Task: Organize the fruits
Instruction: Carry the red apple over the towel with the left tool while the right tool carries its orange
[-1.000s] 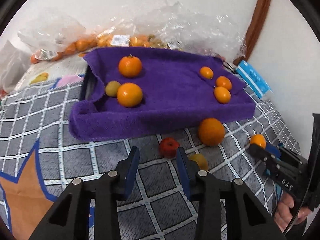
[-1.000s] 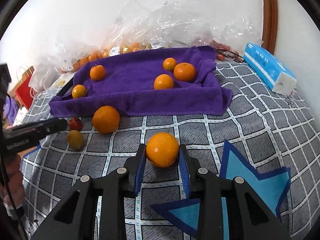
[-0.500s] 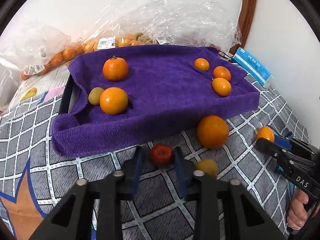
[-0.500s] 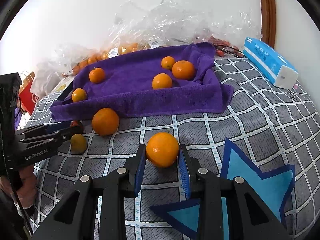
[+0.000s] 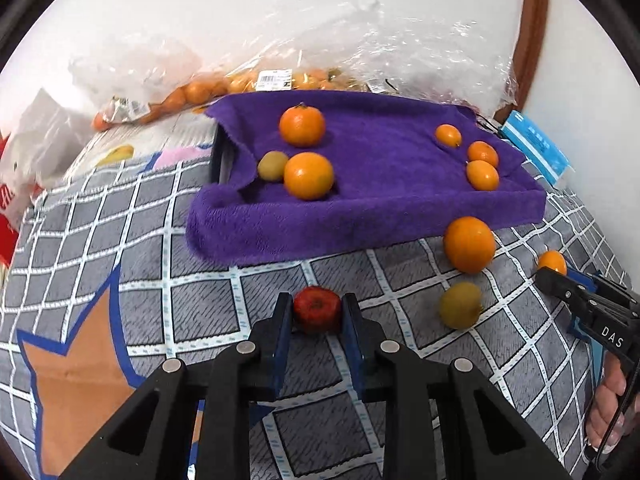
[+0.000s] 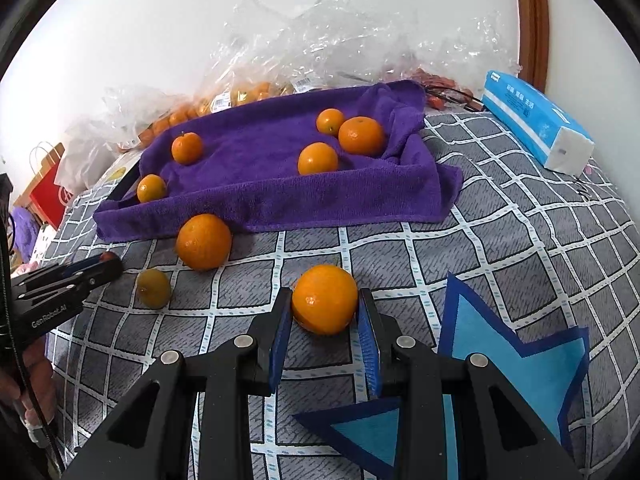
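My left gripper point(image 5: 317, 314) is shut on a small red fruit point(image 5: 317, 312) on the checked cloth, in front of the purple towel-lined tray point(image 5: 360, 220). My right gripper point(image 6: 325, 312) is shut on an orange point(image 6: 325, 298), which also shows in the left wrist view point(image 5: 552, 262). The tray holds several oranges and a yellow-green fruit point(image 5: 273, 165). A large orange point(image 5: 469, 244) and a yellow-green fruit point(image 5: 460, 305) lie loose on the cloth between the two grippers, also seen in the right wrist view as the orange point(image 6: 204, 242) and the green fruit point(image 6: 154, 288).
Clear plastic bags of oranges point(image 5: 208, 88) are piled behind the tray along the wall. A blue tissue pack point(image 6: 536, 128) lies at the right. A red bag point(image 6: 50, 196) stands at the far left. A wooden frame point(image 6: 528, 20) runs up the back right.
My left gripper moved forward around the red fruit and closed on it. My right gripper kept its hold on the orange, hardly moving.
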